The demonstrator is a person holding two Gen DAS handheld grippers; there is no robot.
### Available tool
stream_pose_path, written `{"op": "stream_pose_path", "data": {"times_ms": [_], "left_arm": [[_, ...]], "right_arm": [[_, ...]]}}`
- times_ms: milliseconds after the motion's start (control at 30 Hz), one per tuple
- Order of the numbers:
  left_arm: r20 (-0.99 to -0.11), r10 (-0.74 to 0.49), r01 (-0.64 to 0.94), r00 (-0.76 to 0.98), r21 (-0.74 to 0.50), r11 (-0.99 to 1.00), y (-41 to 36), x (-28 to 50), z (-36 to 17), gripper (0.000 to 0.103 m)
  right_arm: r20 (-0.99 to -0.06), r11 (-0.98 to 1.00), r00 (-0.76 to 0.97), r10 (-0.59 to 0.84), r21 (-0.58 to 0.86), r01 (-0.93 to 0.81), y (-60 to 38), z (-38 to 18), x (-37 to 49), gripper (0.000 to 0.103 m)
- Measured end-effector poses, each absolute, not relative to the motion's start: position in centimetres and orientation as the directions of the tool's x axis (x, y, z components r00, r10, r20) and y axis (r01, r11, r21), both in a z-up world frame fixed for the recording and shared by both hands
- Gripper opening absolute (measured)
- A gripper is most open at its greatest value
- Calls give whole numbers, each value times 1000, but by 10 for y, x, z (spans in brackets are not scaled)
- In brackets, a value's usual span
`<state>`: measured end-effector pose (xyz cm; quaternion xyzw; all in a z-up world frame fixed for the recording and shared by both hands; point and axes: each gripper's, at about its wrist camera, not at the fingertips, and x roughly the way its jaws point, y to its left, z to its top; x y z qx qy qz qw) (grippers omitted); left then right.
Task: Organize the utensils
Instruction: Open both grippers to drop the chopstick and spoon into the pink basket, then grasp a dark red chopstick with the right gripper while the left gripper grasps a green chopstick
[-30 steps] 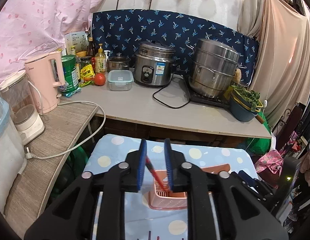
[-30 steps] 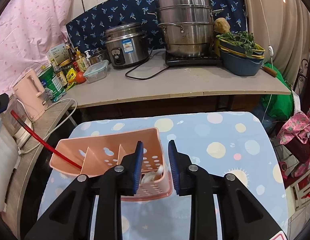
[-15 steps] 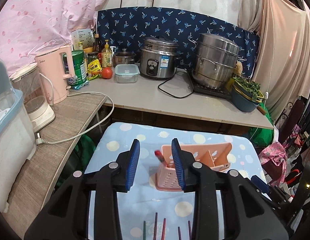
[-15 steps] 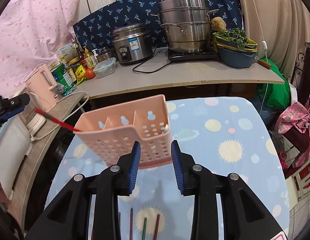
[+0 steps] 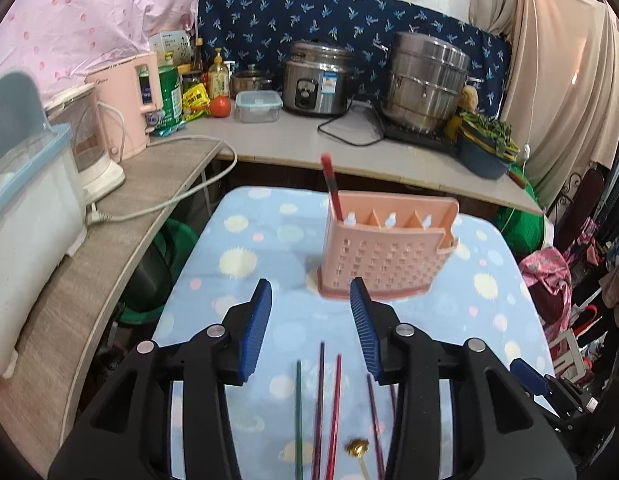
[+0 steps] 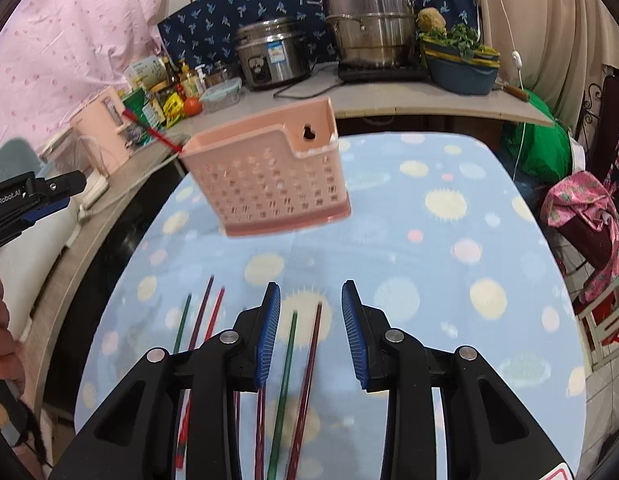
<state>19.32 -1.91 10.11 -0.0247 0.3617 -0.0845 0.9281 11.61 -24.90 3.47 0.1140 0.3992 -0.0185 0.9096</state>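
Observation:
A pink perforated utensil holder (image 5: 385,252) stands upright on the dotted blue cloth (image 5: 245,260), with one red chopstick (image 5: 331,188) leaning in its left compartment. My left gripper (image 5: 311,320) hovers just short of it; its jaws are opening and nothing is between them. Green, dark red, red and purple chopsticks (image 5: 319,400) lie on the cloth under it. In the right wrist view the holder (image 6: 269,176) is farther off. My right gripper (image 6: 311,332) is open above a green chopstick (image 6: 285,380) and a dark red chopstick (image 6: 309,368), not touching them.
Behind the table runs a counter (image 5: 293,144) with a rice cooker (image 5: 317,80), a steel steamer (image 5: 425,84), a pink kettle (image 5: 125,104) and a white cable (image 5: 169,204). A blue basin of greens (image 6: 461,68) sits at its right end. A small gold utensil tip (image 5: 357,448) lies near me.
The left gripper let go of the red chopstick, which now stands in the holder, and its jaws widened. Both grippers drew back from the holder, bringing the loose chopsticks into view.

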Motion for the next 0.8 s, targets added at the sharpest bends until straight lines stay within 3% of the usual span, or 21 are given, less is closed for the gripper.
{"op": "stream_pose_path", "data": {"times_ms": [400,800], "left_arm": [[-777,-120,108,619,-67,992,0,137,18,46],[-844,-87,87,530,-48,995,10,106,-35,46]], "right_arm": [[-819,982,567,85,167,94,-221,-30,47,31],[-852,983,516,93,160,87,-212,-54,26,31]]}}
